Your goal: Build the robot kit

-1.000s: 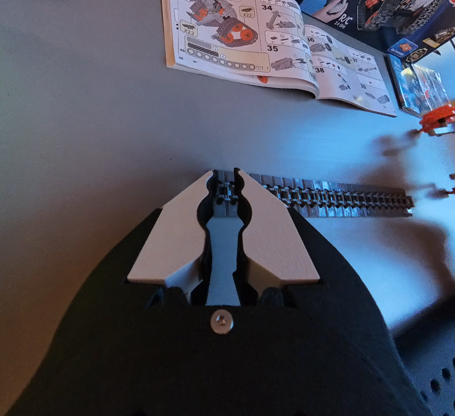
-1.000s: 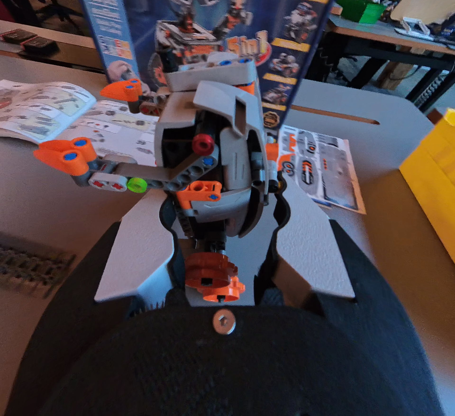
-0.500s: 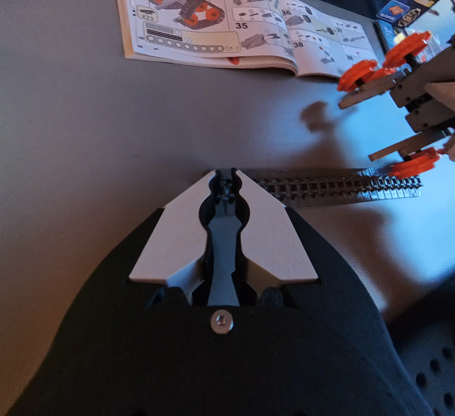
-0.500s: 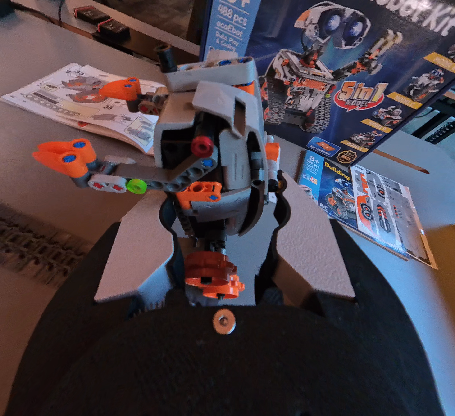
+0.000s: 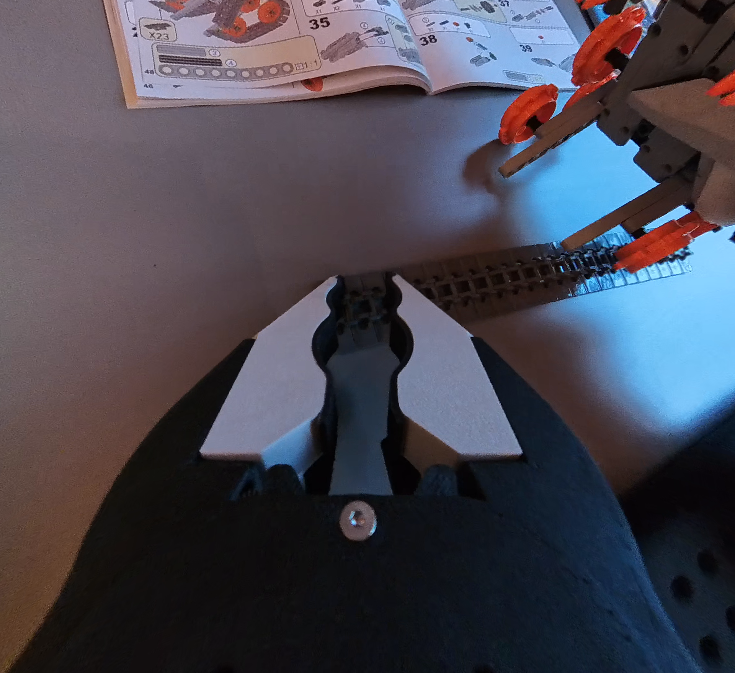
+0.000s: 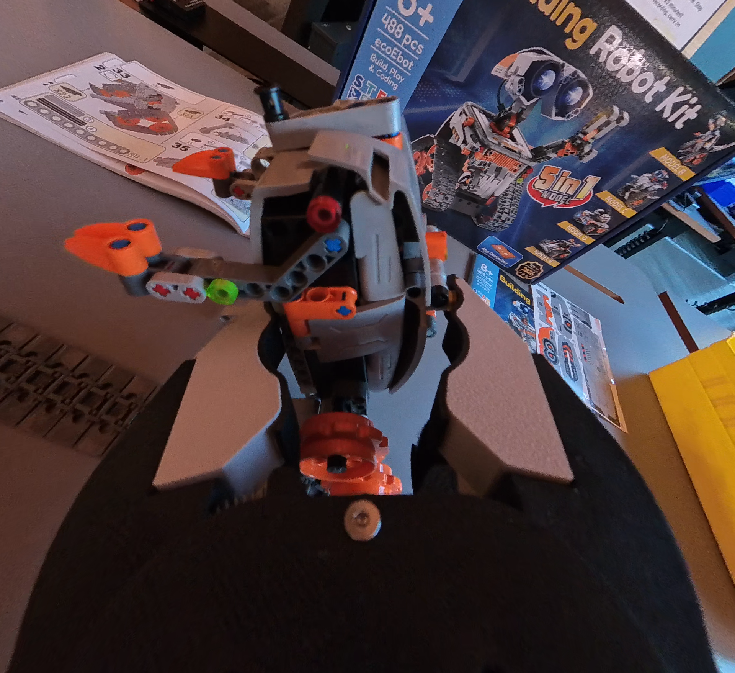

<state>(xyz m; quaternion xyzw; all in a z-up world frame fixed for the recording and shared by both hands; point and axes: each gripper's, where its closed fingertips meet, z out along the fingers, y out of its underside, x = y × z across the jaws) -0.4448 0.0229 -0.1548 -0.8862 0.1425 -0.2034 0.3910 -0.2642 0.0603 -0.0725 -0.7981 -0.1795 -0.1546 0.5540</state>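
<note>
My left gripper [image 5: 364,280] is low over the grey table [image 5: 199,196], its fingers astride the near end of a grey brick-built track strip [image 5: 497,283]. The strip lies flat and runs off to the right under the right finger; the jaws stand a little apart, not pinching it. My right gripper [image 6: 342,303] is shut on a grey, black and orange brick-built robot model [image 6: 338,256] and holds it in the air. In the left wrist view the model [image 5: 656,116] hangs over the far end of the strip. The strip also shows in the right wrist view [image 6: 59,395].
An open instruction booklet [image 5: 278,17] lies at the back of the table. A large blue kit box [image 6: 557,96] stands behind the model. A sticker sheet [image 6: 568,355] and a small booklet [image 6: 501,295] lie to the right, next to a yellow bin [image 6: 700,415].
My left jaws closed in on the strip's end, then widened again, and the strip stays flat on the table. The right gripper has carried the model leftward, over the strip's far end.
</note>
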